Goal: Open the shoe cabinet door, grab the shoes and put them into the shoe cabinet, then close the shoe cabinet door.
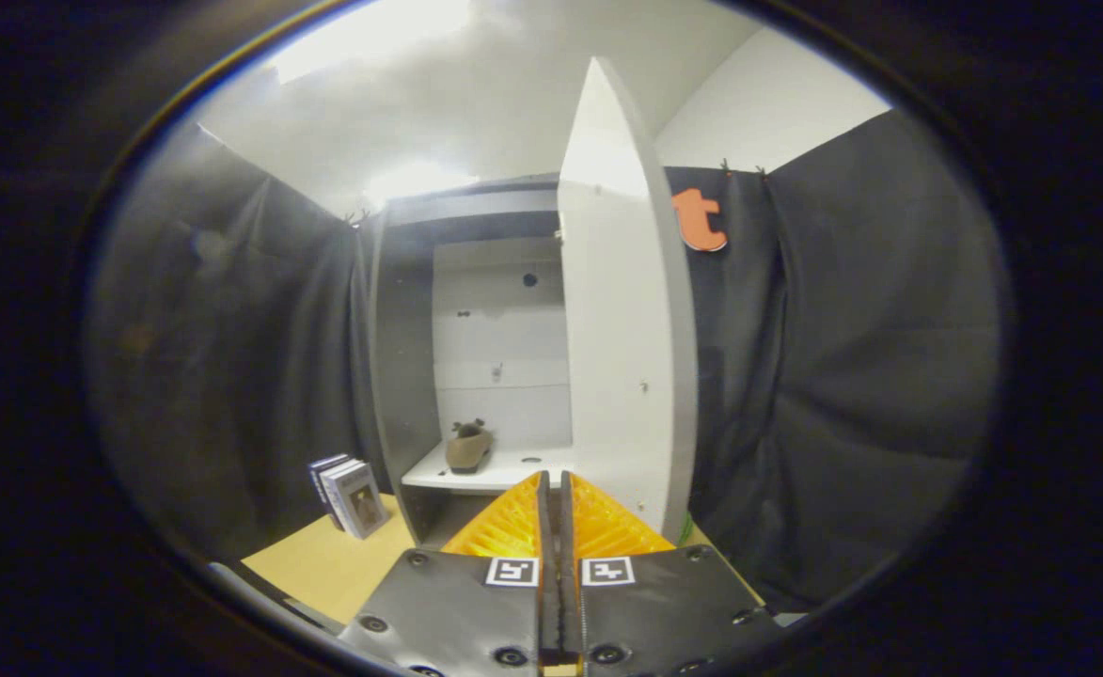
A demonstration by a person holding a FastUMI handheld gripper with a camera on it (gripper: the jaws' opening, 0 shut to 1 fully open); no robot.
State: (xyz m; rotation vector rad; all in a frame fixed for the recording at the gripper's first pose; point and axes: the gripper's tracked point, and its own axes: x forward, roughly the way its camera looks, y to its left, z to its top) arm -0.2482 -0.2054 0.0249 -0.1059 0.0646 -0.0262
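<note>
The shoe cabinet (401, 357) stands ahead with grey sides and a white back. Its white door (622, 329) is swung wide open, edge-on toward me, just right of the opening. One tan shoe (467, 448) rests on the white lower shelf (513, 467) inside, toward its left side. My gripper (553, 481) is shut with nothing between its fingers. The fingertips sit just in front of the shelf's front edge, close beside the bottom of the open door.
Two small upright boxes (349, 495) stand on the wooden floor board (335, 564) to the left of the cabinet. Black cloth walls enclose the booth on both sides.
</note>
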